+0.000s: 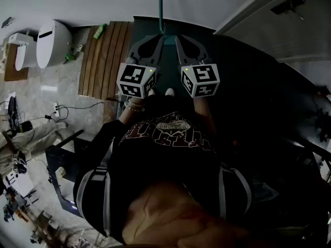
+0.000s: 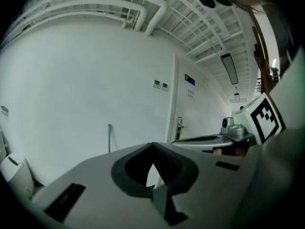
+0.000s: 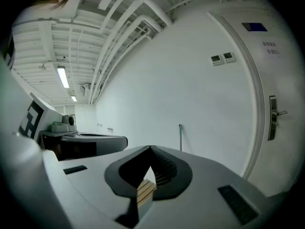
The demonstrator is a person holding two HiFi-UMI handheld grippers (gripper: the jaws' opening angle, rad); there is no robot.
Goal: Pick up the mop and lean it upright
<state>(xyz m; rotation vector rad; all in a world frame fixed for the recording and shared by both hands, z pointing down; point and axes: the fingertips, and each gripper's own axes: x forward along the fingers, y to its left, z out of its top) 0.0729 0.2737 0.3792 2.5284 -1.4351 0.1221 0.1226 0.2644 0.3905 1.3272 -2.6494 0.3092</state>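
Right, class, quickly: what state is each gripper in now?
Left gripper: jaws closed, holding nothing.
Right gripper: jaws closed, holding nothing.

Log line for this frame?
left gripper: shut, empty | right gripper: shut, empty | thin teal mop handle: upright at white wall

head view, top centre: thin teal mop pole [image 1: 161, 6] cut off by upper edge | left gripper view, left of centre: pole's lower part hidden behind left hand-held gripper [image 2: 152, 144] | right gripper view, centre: same, behind right hand-held gripper [image 3: 150, 148] | upper right: blue wall sign [image 3: 256, 27], lettering too small to read
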